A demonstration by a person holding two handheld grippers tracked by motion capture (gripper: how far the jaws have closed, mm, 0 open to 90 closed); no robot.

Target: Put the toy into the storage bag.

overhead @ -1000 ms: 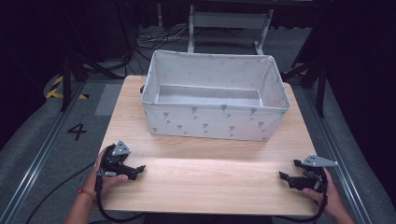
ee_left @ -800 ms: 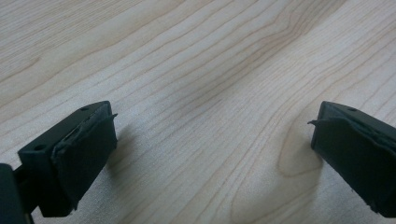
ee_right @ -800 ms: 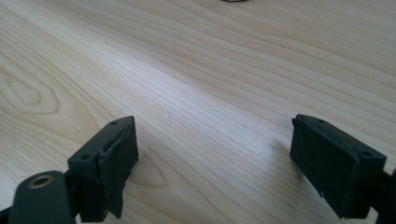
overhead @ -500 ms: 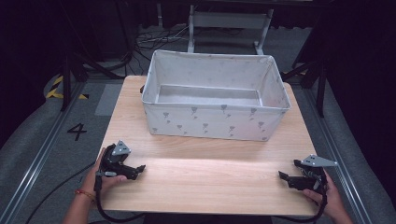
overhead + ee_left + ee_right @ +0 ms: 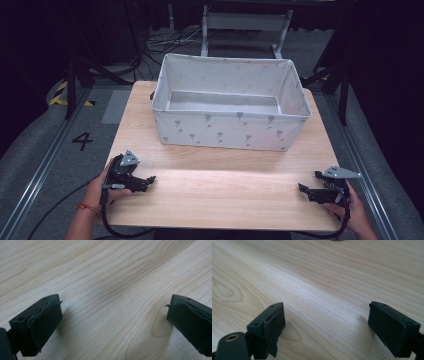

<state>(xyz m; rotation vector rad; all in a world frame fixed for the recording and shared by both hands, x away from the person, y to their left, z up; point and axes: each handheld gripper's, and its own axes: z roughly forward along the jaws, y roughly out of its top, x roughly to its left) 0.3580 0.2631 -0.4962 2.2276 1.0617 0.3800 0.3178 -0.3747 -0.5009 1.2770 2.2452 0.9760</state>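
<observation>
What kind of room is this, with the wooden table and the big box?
Probably a lab or studio for recording handling work: a wooden table on dark carpet, metal floor rails, loose cables, and a floor marking "4" beside a grey fabric bin.

high view: above, facing forward-down | gripper views: close, low (sharing the table [image 5: 225, 195])

**Bin at the far end, grippers at the near corners**

A bin [image 5: 230, 112] stands on the worktop [image 5: 225, 195] toward its far edge. The left gripper [image 5: 142, 181] rests near the near left corner, the right gripper [image 5: 309, 190] near the near right corner, well apart.
</observation>
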